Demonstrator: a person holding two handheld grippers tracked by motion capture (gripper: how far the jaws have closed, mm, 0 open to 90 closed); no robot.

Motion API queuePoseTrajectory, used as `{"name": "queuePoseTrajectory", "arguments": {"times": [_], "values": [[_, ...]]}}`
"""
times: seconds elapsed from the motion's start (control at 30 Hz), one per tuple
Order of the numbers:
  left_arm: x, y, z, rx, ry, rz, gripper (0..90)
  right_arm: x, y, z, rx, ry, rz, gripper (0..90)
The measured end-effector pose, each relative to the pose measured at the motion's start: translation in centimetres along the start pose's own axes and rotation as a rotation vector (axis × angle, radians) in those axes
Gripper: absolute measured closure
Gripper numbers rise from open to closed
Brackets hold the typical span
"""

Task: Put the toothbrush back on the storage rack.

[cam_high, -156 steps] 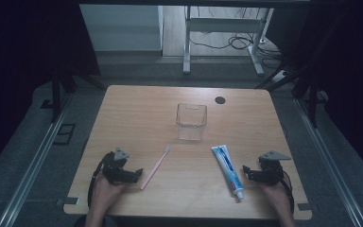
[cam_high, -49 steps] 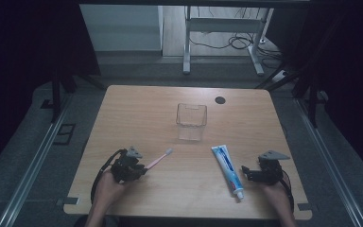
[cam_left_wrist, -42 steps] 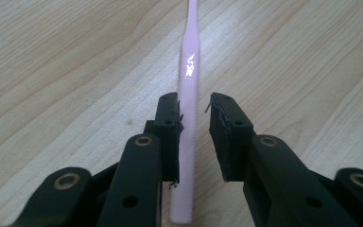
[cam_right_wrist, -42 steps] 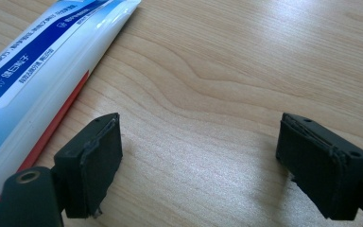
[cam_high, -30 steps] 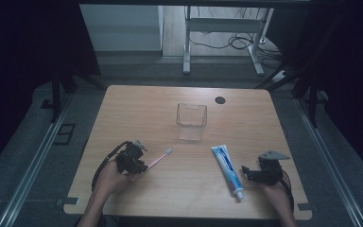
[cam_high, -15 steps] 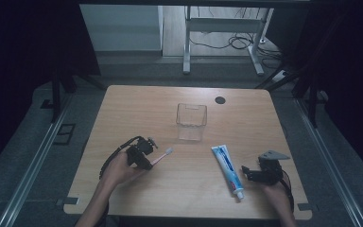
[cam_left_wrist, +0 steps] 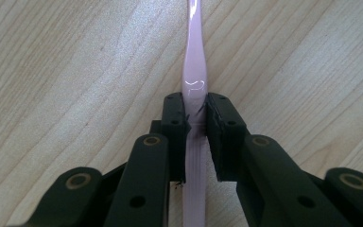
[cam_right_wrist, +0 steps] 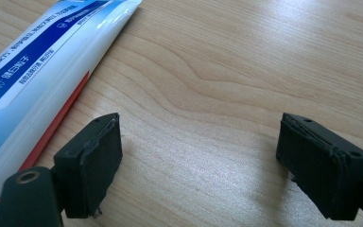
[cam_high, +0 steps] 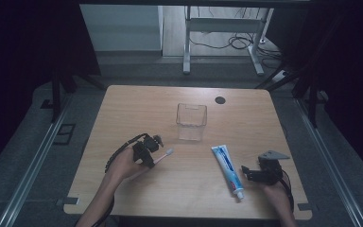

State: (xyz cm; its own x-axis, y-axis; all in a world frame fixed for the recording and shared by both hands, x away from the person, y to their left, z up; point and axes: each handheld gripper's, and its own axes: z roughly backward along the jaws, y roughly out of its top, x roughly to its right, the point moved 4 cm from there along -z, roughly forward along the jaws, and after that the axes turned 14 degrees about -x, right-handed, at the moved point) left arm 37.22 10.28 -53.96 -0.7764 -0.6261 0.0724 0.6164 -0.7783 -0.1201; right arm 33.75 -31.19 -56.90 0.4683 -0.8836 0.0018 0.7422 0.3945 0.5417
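A pink toothbrush (cam_high: pixel 165 154) lies on the wooden table (cam_high: pixel 137 104), left of centre, its white head pointing right. My left gripper (cam_high: pixel 147 150) sits over its handle. In the left gripper view the jaws have just been closing, and the pads now press both sides of the handle (cam_left_wrist: pixel 194 56), with the left gripper (cam_left_wrist: pixel 196 101) shut on it just above the tabletop. A blue and white toothpaste tube (cam_high: pixel 227 168) lies right of centre. My right gripper (cam_high: pixel 246 173) rests beside its cap end, open; nothing lies between the right gripper's (cam_right_wrist: pixel 198 142) pads, and the tube (cam_right_wrist: pixel 42 61) is to their left.
A clear square plastic cup (cam_high: pixel 191 122) stands upright at the table's middle, beyond the toothbrush head. A black round cap (cam_high: pixel 220 100) sits in the tabletop near the far edge. Dark floor and desk legs lie beyond the table.
My left hand has slid up and to the right along the toothbrush handle, toward its head. The right hand and the toothpaste tube have stayed still.
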Motion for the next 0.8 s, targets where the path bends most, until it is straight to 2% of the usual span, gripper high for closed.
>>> {"name": "queuePoseTrajectory", "arguments": {"times": [0.3, 0.5, 0.63, 0.8], "values": [[0.0, -0.2, 0.1, 0.044, -0.026, 0.003, 78.9, 0.0, 0.0, 0.0, 0.000, 0.000, 0.000, 14.6], [-0.2, -0.5, 1.0, 0.099, -0.039, 0.011, 78.9, 0.0, 0.0, 0.0, -0.001, 0.000, -0.001, 14.6], [-0.1, -0.6, 1.6, 0.152, -0.047, 0.027, 78.9, 0.0, 0.0, 0.0, -0.001, 0.000, -0.001, 14.6], [-0.1, -0.6, 2.5, 0.202, -0.043, 0.023, 78.9, 0.0, 0.0, 0.0, -0.001, 0.000, -0.001, 14.6]]}}
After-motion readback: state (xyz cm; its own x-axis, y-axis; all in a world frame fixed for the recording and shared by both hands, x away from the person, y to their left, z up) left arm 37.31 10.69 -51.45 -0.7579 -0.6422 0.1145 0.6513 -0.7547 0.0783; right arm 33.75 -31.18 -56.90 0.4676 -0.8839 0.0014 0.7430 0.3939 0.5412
